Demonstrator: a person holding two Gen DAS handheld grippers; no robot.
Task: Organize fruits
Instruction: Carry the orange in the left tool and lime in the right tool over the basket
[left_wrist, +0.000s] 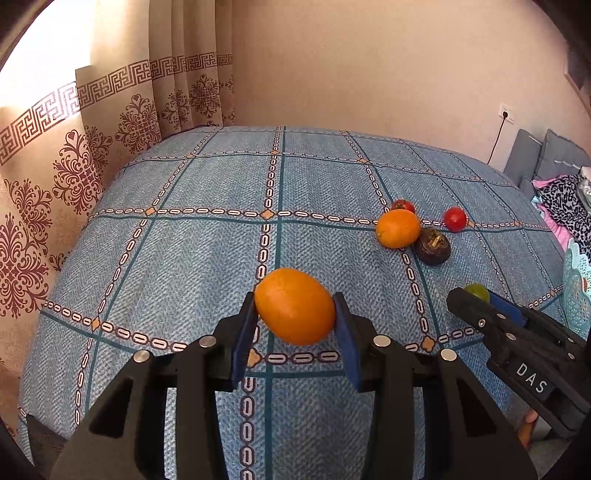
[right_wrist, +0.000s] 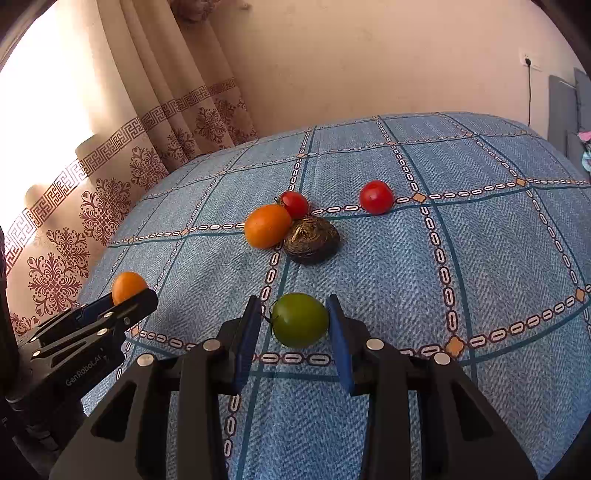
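Left claw (left_wrist: 295, 310): blue pads pinched on an orange fruit (left_wrist: 295, 306), one pad against each side; whether the fruit hangs clear of the cloth or rests on it cannot be told. Right claw (right_wrist: 295, 321): pads set on either side of a green fruit (right_wrist: 300, 319), the right pad touching, the left pad touching or a hair off; read as pinching it, stem to the left. Each claw shows at the edge of the other's view with its fruit between the tips. Surface: a table under a blue checked cloth (left_wrist: 184, 258). Loose items further back, in a cluster: a second orange fruit (right_wrist: 267, 226), touching a small red tomato (right_wrist: 294, 204) behind it and a dark wrinkled fruit (right_wrist: 312, 240) to its right. A second red tomato (right_wrist: 376, 197) sits apart, to the right of the cluster. Container: a pale blue lattice basket (left_wrist: 576, 291), only its rim showing at the right edge of the left view; contents not visible. Surroundings: patterned curtain (left_wrist: 74, 166) on the left, plain wall behind. Progress, as a judgement: early to middle; two fruits in hand, four on the cloth not yet sorted, none seen placed. Remaining: carry the held pair to the basket, presumably, then collect the cluster and the lone tomato.
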